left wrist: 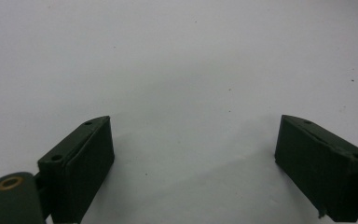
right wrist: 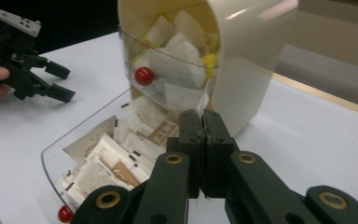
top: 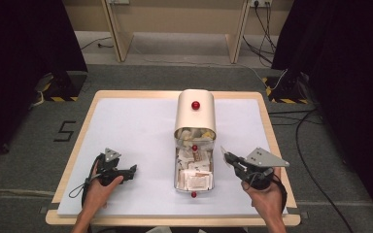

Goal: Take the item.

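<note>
High view, surface: a white surface [top: 136, 131] carried a cream container [top: 195, 112] at its middle, its clear drawer [top: 194, 170] pulled toward the person and packed with paper sachets [top: 196, 178].
High view, knobs: 3 red knobs in a line (1 on the cream top, 1 at the drawer's mouth, 1 at its near end).
High view, left gripper [top: 128, 171]: held low at the left, well apart from the drawer.
High view, right gripper [top: 226, 156]: just beside the drawer's right wall.
Left gripper view, jaws: released, spread wide over bare white surface [left wrist: 182, 70], nothing between them.
Right gripper view, jaws: clenched on a thin white sachet [right wrist: 203, 105], its corner standing up in front of the cream container [right wrist: 242, 60].
Right gripper view, beyond: the drawer [right wrist: 74, 154] of sachets, the other gripper [right wrist: 58, 81] at far left.
</note>
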